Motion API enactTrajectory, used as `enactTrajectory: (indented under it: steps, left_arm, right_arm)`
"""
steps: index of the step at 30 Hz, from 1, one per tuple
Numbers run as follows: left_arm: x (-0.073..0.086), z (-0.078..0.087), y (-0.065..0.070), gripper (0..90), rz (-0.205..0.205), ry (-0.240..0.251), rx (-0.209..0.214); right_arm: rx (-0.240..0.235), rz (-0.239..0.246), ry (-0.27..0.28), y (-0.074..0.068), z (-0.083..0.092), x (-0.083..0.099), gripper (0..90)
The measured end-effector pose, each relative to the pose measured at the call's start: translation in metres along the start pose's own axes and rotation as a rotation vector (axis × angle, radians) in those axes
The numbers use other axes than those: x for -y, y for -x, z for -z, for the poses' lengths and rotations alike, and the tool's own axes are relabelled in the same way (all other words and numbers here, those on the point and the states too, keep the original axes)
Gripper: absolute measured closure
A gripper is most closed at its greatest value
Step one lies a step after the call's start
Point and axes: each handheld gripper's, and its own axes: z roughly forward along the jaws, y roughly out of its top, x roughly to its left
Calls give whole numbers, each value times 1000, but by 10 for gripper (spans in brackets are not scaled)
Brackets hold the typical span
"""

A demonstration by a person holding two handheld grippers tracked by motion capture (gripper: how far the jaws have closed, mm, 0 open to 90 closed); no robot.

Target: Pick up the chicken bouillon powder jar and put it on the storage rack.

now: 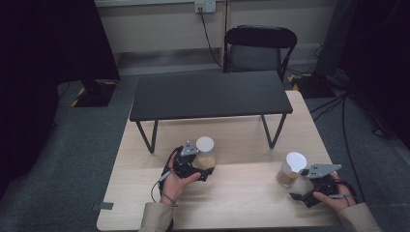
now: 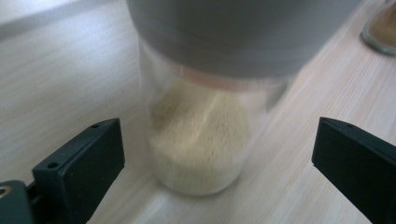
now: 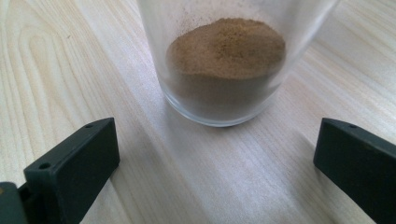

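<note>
**Ana:** High view first: where does the left gripper [image 1: 202, 170] sit against the pale-powder jar [image 1: 205, 153]?

**Ben:** Right up against it. The jar stands upright on the wooden table [image 1: 241, 198], toward the left of the middle, just in front of the black low stand [image 1: 210, 94], and the gripper's front end meets the jar's lower part from the near side. The left hand [image 1: 178, 181] is wrapped round the gripper body.

**Ana:** Clamped on it?

**Ben:** No. In the left gripper view the two black jaws stand wide apart, one at each lower corner, and the jar [image 2: 201, 135] sits between them but a little ahead of their tips. Bare wood shows on both sides of the glass, so nothing is touching. Its white lid fills the top of that view, and the yellowish powder lies heaped in the bottom half.

**Ana:** And the other side?

**Ben:** The right gripper [image 1: 300, 195] lies near the table's right front corner, held by the right hand [image 1: 333, 198]. The brown-powder jar [image 1: 291, 169] stands upright just beyond and to the left of it, close but apart.

**Ana:** Jaws?

**Ben:** Spread wide as well. In the right gripper view the jar [image 3: 224, 65] is centred ahead of them, farther off than on the left: a clear strip of table separates its base from the jaw tips. The brown powder covers only its bottom part.
</note>
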Motion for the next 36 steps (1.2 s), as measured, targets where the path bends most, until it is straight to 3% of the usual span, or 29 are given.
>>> enactTrajectory:
  steps: [7,14,26,29,36]
  left_arm:
    - [-11,0,0,31,1,21,-3]
    - [-18,-2,0,114,-10,36,-8]
    - [-17,-3,-2,292,-21,52,-6]
    - [-16,-3,-4,304,-16,57,-5]
    - [-19,-2,-1,318,-54,51,-11]
  right_arm:
    - [0,0,0,0,0,0,0]
    - [0,0,0,0,0,0,0]
    - [0,0,0,0,0,0,0]
    - [0,0,0,0,0,0,0]
    - [0,0,0,0,0,0,0]
